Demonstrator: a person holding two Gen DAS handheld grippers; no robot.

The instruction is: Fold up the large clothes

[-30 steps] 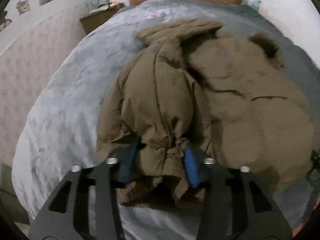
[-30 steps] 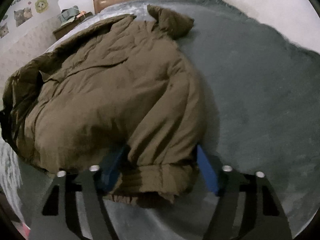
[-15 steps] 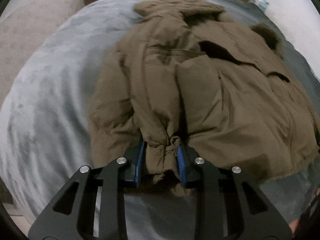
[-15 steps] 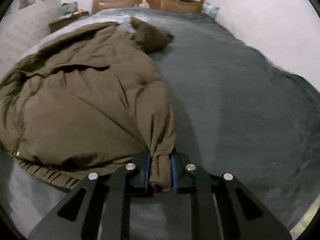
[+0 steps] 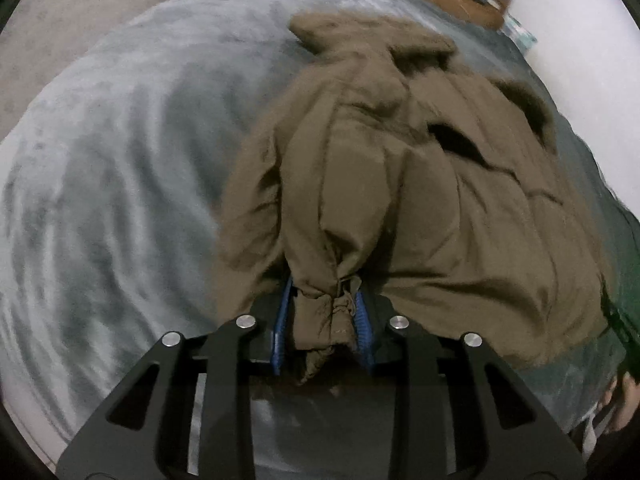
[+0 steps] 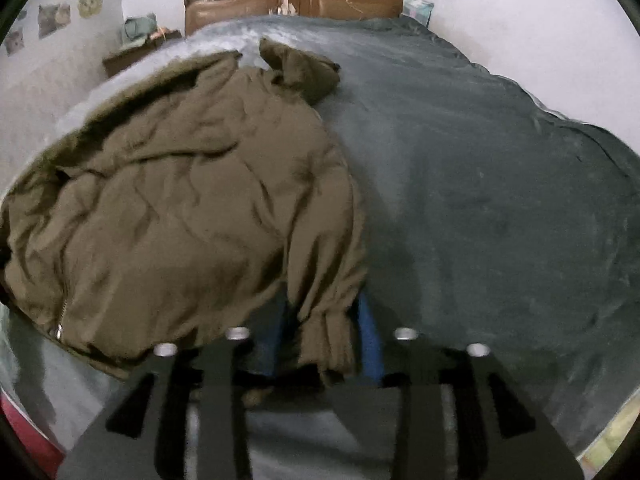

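brown jacket [image 5: 400, 184] cuff between left hand-held gripper [image 5: 323, 320] fingers

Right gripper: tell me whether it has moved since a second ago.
Yes. The right gripper has risen and pulled back: the headboard now sits fully in view, and the jacket cuff hangs between its blue fingers.
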